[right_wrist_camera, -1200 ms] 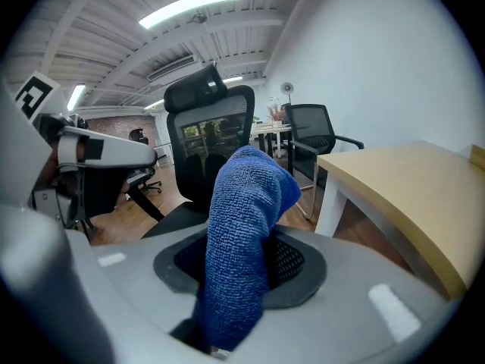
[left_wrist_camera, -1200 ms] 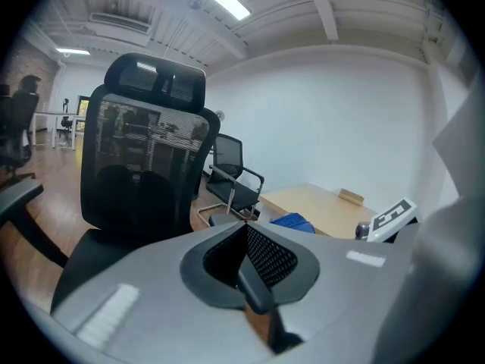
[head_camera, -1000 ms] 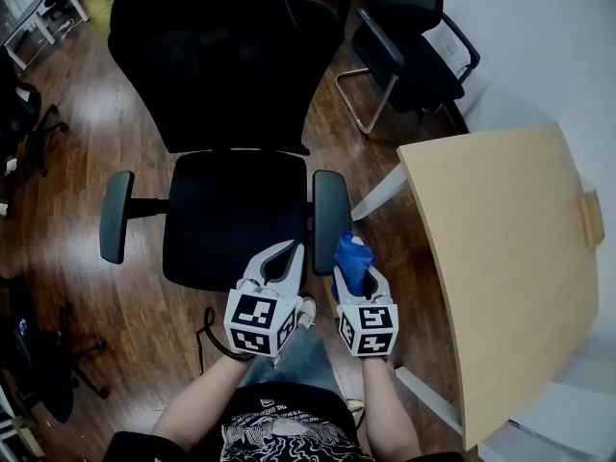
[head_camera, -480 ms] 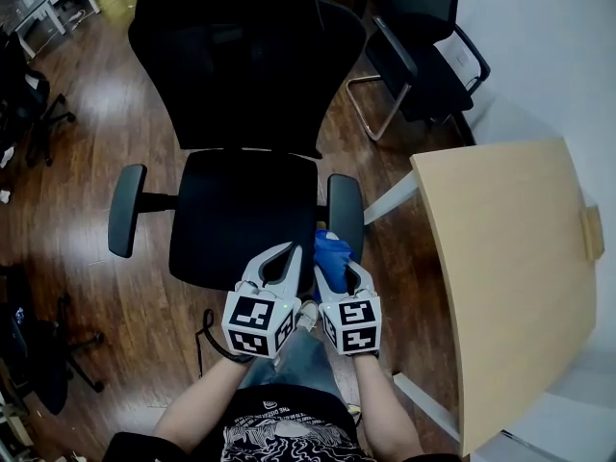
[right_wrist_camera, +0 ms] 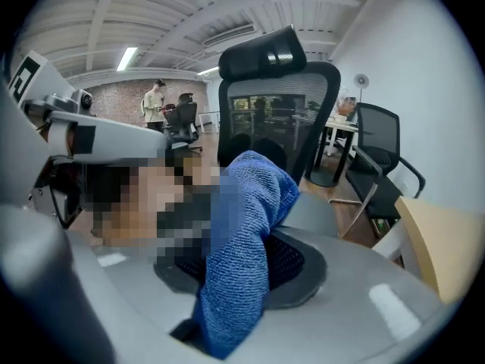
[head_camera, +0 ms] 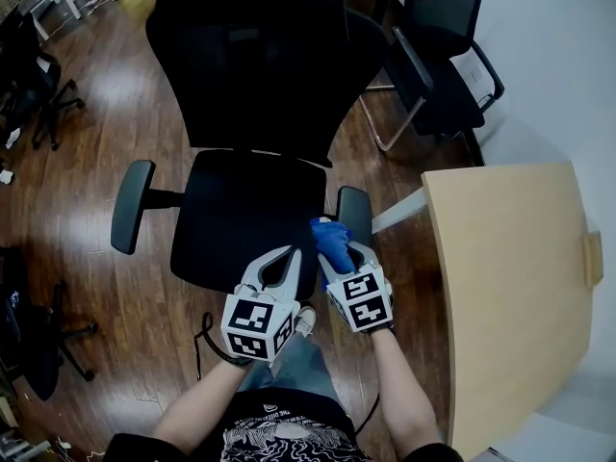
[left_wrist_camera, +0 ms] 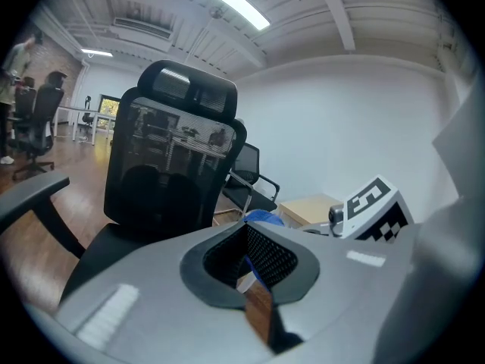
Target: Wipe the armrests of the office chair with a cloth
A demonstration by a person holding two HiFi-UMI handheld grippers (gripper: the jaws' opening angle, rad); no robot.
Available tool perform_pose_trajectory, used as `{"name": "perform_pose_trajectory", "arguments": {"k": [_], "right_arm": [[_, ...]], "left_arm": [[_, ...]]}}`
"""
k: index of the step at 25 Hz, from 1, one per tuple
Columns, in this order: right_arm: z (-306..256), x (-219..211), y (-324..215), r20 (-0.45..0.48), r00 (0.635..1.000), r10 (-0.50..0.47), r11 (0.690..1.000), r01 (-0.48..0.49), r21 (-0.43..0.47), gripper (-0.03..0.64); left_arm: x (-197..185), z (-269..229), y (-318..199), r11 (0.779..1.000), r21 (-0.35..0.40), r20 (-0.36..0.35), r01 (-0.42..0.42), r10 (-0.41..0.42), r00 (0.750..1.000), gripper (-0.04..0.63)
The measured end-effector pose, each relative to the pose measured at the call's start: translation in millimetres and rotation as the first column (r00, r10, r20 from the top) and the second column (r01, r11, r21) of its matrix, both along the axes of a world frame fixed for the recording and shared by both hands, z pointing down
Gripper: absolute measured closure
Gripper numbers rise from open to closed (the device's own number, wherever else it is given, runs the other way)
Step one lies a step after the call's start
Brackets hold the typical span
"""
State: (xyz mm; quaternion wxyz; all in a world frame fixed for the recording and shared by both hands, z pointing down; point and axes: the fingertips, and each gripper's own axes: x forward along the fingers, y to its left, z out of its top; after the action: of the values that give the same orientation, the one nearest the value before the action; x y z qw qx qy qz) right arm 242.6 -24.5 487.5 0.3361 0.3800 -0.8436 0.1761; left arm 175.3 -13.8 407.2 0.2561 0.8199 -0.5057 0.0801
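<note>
The black office chair point(head_camera: 248, 221) stands beside the wooden worktop point(head_camera: 510, 287). Just beside the front end of its right armrest point(head_camera: 356, 208), the right gripper's point(head_camera: 342, 251) fingers clamp a bunched blue cloth point(head_camera: 331, 236). The left gripper's point(head_camera: 286, 255) fingers are pressed together with nothing between them, over the seat's front edge.

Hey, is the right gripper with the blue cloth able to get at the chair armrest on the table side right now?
Probably yes. The right gripper holds the blue cloth right beside that armrest, nothing stands between them, and the left gripper is off to the other side.
</note>
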Motion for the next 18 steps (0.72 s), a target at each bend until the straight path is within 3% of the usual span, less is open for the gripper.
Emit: {"name": "perform_pose_trajectory", "arguments": {"k": [8, 18], "right_arm": [[5, -15, -43, -0.044, 0.992, -0.122, 0.993, 0.122, 0.002, 0.469], [11, -16, -83, -0.026, 0.988, -0.151, 0.989, 0.151, 0.005, 0.469]], "left_arm": [[4, 6, -10, 1.0, -0.011, 0.002, 0.018, -0.018, 1.0, 0.591], [17, 16, -31, 0.999, -0.022, 0.007, 0.036, -0.036, 0.999, 0.591]]}}
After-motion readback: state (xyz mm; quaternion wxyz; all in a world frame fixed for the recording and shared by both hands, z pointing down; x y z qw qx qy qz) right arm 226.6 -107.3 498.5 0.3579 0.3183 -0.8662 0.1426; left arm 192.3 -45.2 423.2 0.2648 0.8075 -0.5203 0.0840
